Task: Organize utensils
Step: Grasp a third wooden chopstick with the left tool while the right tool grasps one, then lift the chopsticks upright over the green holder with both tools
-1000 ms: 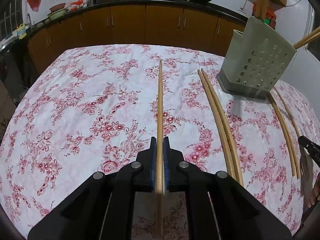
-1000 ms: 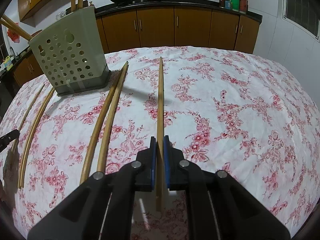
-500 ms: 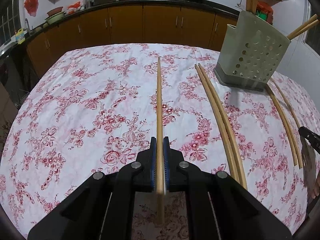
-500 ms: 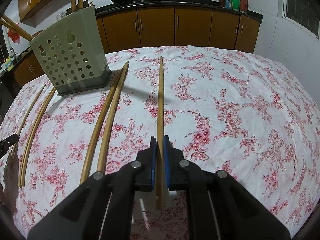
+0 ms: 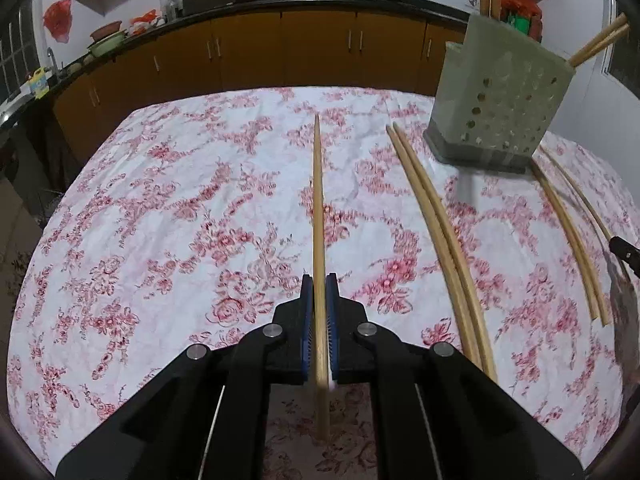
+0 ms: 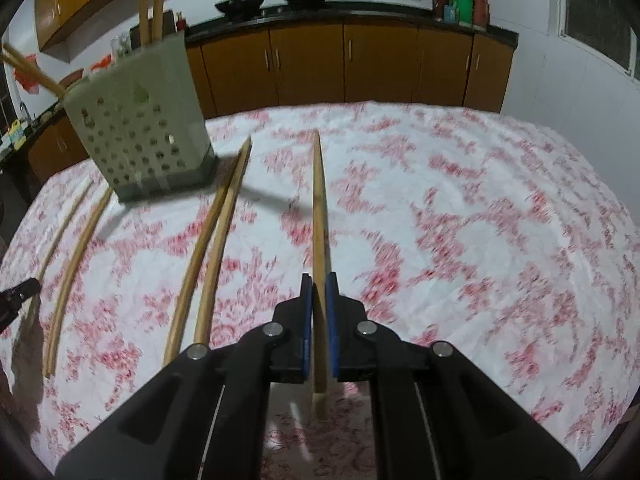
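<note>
My left gripper (image 5: pixel 319 280) is shut on a wooden chopstick (image 5: pixel 318 208) that points away over the floral tablecloth. My right gripper (image 6: pixel 319 280) is likewise shut on a second chopstick (image 6: pixel 319 208). A grey-green perforated utensil holder (image 5: pixel 500 100) stands at the back right in the left wrist view and at the back left (image 6: pixel 140 132) in the right wrist view, with several chopsticks standing in it. A pair of chopsticks (image 5: pixel 436 216) lies on the cloth beside the holder, also seen in the right wrist view (image 6: pixel 212 240). Another pair (image 5: pixel 568 236) lies on the holder's other side.
The table (image 5: pixel 160 200) carries a white cloth with red flowers. Brown kitchen cabinets (image 5: pixel 280 52) and a dark counter with woks run behind it. The other gripper's tip shows at the right edge (image 5: pixel 624 248) in the left view and at the left edge (image 6: pixel 16 296) in the right view.
Both grippers have stayed shut on their chopsticks. The holder has shifted slightly in each view and the right wrist view has become blurred.
</note>
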`<state>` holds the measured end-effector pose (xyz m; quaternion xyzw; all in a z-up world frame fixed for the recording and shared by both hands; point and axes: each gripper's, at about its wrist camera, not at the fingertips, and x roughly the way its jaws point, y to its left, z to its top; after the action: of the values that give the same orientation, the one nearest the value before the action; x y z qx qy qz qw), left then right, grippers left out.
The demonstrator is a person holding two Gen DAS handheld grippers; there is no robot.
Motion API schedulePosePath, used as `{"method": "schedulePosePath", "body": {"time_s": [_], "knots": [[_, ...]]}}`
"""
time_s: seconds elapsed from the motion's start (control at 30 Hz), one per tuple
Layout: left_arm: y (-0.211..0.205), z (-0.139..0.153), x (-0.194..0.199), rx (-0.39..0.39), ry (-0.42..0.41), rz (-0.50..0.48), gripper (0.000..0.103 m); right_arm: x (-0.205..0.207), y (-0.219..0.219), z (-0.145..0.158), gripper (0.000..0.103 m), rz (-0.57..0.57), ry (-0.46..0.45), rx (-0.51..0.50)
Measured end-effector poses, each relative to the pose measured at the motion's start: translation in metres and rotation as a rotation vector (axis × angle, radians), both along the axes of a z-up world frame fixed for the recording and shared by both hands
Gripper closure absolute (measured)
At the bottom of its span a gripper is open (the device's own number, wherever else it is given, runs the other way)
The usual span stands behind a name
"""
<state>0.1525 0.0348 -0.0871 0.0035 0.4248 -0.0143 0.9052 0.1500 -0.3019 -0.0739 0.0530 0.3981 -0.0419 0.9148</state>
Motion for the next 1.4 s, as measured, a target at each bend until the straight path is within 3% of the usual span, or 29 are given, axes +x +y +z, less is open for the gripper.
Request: {"method": "schedulePosePath", "body": {"time_s": [0.5,0.8,1.07,1.4], "knots": [[0.008,0.109,-0.006,-0.130,-0.289,0.013,0.096,-0.021,-0.011,0.099,0.095,-0.022,-0.301,0.023],[0.012,0.130,-0.005,-0.158,-0.344,0.019,0.096,-0.025,-0.008,0.118,0.095,-0.023,-0.352,0.025],[0.003,0.174,-0.012,-0.220,-0.419,-0.051,0.096,-0.036,-0.001,0.177,0.095,0.060,-0.478,0.111],[-0.037,0.227,-0.014,-0.268,-0.599,-0.111,0.096,-0.040,0.036,0.241,0.095,0.156,-0.678,0.129]]}}
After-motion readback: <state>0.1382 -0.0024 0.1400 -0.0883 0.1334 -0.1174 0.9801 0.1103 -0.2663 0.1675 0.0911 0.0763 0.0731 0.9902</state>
